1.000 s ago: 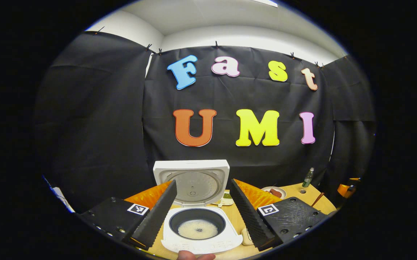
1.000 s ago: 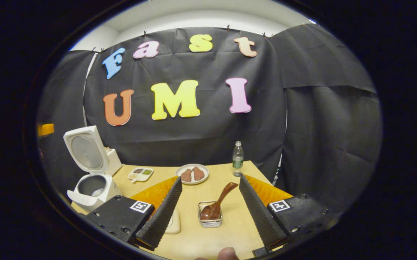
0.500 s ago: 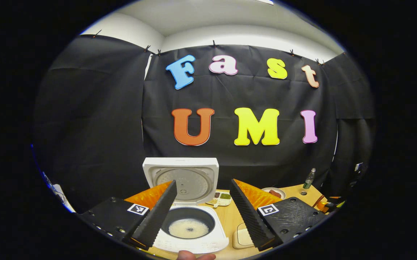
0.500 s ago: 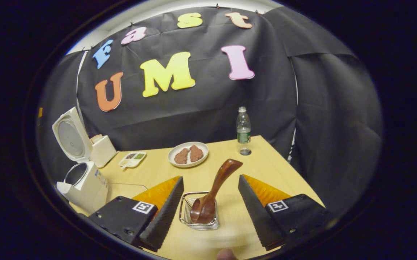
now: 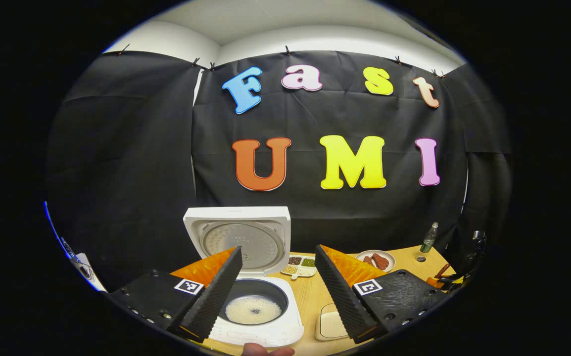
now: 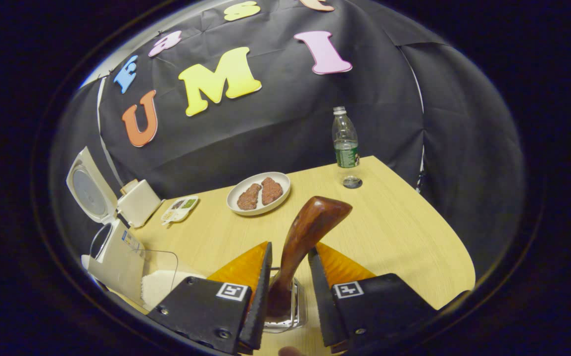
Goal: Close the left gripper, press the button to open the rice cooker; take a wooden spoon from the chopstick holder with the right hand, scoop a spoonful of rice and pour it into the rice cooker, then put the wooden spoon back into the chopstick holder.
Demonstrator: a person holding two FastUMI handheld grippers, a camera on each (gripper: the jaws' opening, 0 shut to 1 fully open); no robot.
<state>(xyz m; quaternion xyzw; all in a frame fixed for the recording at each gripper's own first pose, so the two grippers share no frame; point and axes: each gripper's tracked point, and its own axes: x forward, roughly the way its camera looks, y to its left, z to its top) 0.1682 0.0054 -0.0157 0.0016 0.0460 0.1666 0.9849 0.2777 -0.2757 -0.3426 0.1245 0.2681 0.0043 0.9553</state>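
The white rice cooker (image 5: 265, 331) stands with its lid (image 5: 238, 237) raised, and rice lies in its dark pot (image 5: 253, 309). My left gripper (image 5: 276, 254) hovers open just in front of it, holding nothing. In the right gripper view, the brown wooden spoon (image 6: 312, 225) stands bowl-down in the metal mesh chopstick holder (image 6: 296, 309). My right gripper (image 6: 290, 247) is shut on the spoon's handle, a finger against each side. A clear box of white rice (image 6: 163, 286) sits beside the cooker (image 6: 115, 252).
On the wooden table (image 6: 394, 232) are a plate of brown meat pieces (image 6: 259, 193), a small divided seasoning tray (image 6: 180, 207), a plastic bottle (image 6: 345, 141) with its cap (image 6: 352, 182) beside it, and a white box (image 6: 139, 201) behind the cooker.
My right gripper came forward and down onto the spoon, and its fingers went from wide open to shut on the handle. The left gripper drifted slightly and stays open.
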